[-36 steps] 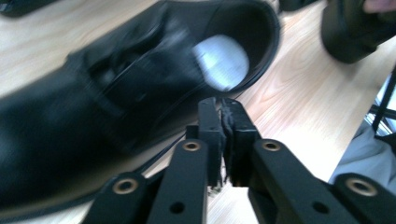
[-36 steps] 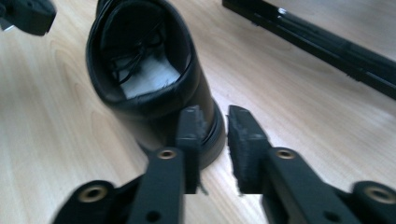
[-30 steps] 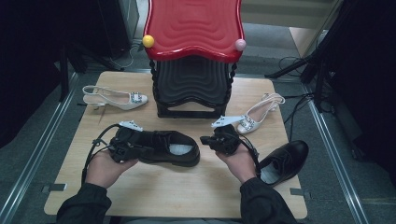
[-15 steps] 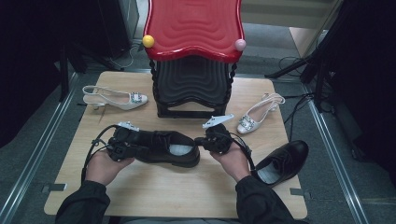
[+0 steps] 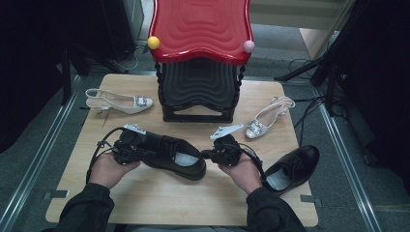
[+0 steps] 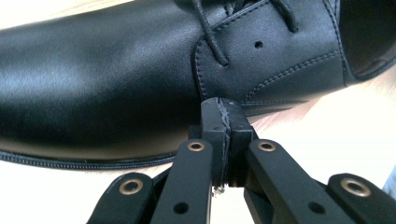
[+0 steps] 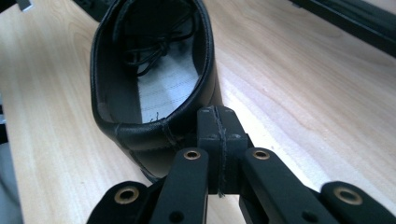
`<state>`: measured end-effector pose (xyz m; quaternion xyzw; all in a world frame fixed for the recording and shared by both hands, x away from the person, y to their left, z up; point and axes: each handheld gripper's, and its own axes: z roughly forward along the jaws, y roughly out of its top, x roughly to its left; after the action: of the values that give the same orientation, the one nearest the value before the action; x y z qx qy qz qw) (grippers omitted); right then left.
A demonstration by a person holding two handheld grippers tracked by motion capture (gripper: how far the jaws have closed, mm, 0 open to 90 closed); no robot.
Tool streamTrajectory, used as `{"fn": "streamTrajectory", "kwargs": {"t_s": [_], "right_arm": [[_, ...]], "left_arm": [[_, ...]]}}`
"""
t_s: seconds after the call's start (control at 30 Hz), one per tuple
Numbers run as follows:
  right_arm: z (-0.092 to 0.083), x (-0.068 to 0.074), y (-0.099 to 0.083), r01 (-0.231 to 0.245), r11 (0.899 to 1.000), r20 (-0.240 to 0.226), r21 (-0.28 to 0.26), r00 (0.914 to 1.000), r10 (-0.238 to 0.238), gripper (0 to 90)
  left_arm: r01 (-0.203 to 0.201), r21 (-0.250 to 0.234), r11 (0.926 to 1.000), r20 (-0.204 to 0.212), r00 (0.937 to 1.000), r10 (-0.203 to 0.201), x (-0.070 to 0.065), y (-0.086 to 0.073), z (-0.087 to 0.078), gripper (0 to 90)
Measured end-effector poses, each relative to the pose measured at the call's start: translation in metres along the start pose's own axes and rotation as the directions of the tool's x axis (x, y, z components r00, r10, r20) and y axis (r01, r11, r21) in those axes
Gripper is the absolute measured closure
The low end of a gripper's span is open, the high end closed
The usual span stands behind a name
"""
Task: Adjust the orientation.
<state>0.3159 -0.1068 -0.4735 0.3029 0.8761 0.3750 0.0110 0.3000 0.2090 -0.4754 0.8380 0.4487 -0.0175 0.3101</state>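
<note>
Black lace-up shoe lies on its side at mid-bench, toe toward your left hand, heel opening toward your right. Your left claw is pressed against the toe-side upper; the left gripper view has its jaws closed pad to pad, nothing between them, tips right at the leather just below the laces. Your right claw sits at the heel end; the right gripper view shows its jaws also closed empty, tips touching the heel rim. Versus a second ago: the right claw has come in from beside the silver sandal to the heel, and the left hand has dropped slightly; the shoe has barely shifted. The second black shoe sits at the right bench edge, partly hanging over it. The white slingback is at back left, the black-and-red stool stack at back centre. Hard to tell: from above, your hands and the claw bodies cover the contact points, and the left gripper view cuts the toe off at its frame edge.
</note>
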Motion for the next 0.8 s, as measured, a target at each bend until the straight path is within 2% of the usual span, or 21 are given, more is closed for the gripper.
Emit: {"fn": "streamTrajectory", "kwargs": {"t_s": [0.23, 0.33, 0.4, 0.53, 0.8], "right_arm": [[-0.003, 0.005, -0.006, -0.015, 1.000, -0.030, 0.006, 0.9994, 0.015, 90.0], [-0.005, 0.007, -0.009, -0.039, 0.999, -0.062, 0.010, 0.9973, 0.040, 90.0], [-0.005, 0.007, -0.010, -0.040, 0.999, -0.066, 0.010, 0.9970, 0.041, 90.0], [-0.009, 0.015, -0.015, -0.032, 0.999, -0.065, 0.016, 0.9973, 0.033, 90.0], [-0.012, 0.027, -0.020, 0.009, 0.999, -0.094, 0.041, 0.9955, -0.006, 90.0]], "left_arm": [[-0.002, -0.002, 1.0000, 0.029, 0.9996, 0.002, 0.006, 0.005, 0.003, 90.0], [-0.003, 0.001, 1.0000, 0.034, 0.9994, 0.003, 0.006, 0.007, 0.005, 90.0], [-0.006, 0.001, 1.0000, 0.034, 0.9994, 0.006, 0.006, 0.009, 0.006, 90.0], [-0.007, 0.001, 1.0000, 0.053, 0.9986, 0.007, 0.005, 0.014, 0.010, 90.0], [-0.027, 0.006, 0.9996, 0.057, 0.9980, 0.027, 0.003, 0.020, 0.014, 90.0]]}}
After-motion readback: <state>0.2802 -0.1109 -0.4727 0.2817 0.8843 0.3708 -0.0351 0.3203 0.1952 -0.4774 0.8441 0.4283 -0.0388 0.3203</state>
